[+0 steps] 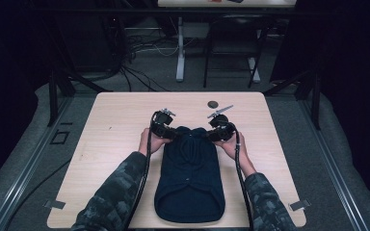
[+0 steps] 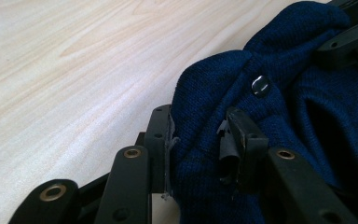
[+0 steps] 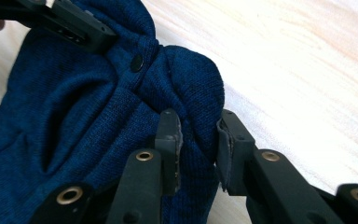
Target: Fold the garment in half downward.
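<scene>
1. High view: a dark blue sweater (image 1: 189,180) lies mid-frame on the counter (image 1: 111,120), with the left gripper (image 1: 169,130) and right gripper (image 1: 215,131) at its far corners.
2. Left gripper view: the jaws are clamped on a fold of knit at lower centre, a button (image 2: 261,85) just above.
3. Right gripper view: its jaws pinch the other corner at lower centre. It looks like a fold in progress; next, I'd guess, both corners need lifting together.

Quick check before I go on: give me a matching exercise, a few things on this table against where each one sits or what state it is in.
Things:
1. left tool
2. right tool
3. navy sweater
4. dark round disc

Places or states:
A. bare wood beyond the tools
B. spread along the table's middle
C. gripping the sweater's far right corner
D. gripping the sweater's far left corner

Pairs: 1-D, 2-C, 3-B, 4-A
</scene>
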`<state>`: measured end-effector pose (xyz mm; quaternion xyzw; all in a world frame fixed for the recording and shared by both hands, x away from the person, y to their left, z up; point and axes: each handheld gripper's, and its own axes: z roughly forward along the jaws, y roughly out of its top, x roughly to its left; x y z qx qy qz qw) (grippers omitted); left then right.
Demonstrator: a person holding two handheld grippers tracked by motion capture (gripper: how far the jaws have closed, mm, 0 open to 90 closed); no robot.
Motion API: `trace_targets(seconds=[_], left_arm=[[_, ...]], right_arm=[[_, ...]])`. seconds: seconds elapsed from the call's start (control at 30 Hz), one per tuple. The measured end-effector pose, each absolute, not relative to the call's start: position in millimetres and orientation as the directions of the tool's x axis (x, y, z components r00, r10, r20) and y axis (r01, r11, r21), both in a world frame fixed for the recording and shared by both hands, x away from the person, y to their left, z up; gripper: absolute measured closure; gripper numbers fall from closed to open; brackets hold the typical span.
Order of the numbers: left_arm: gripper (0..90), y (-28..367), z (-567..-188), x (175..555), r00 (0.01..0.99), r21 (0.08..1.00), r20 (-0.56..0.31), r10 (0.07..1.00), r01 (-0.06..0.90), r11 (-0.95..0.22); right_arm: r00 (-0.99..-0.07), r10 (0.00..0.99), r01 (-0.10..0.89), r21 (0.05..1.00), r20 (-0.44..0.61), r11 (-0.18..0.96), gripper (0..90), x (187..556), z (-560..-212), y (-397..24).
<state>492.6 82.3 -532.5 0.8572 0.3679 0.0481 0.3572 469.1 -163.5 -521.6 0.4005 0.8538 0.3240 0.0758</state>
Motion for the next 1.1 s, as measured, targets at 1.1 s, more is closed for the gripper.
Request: trace_targets(seconds=[1.1], left_arm=[[66.3, 91.7, -491.8, 467.5, 0.795, 0.723, -0.165, 0.583, 0.5, -0.477]], right_arm=[[-0.732, 0.68, 0.503, 0.713, 0.05, 0.489, 71.7, 431.2, -477.1, -173.0]])
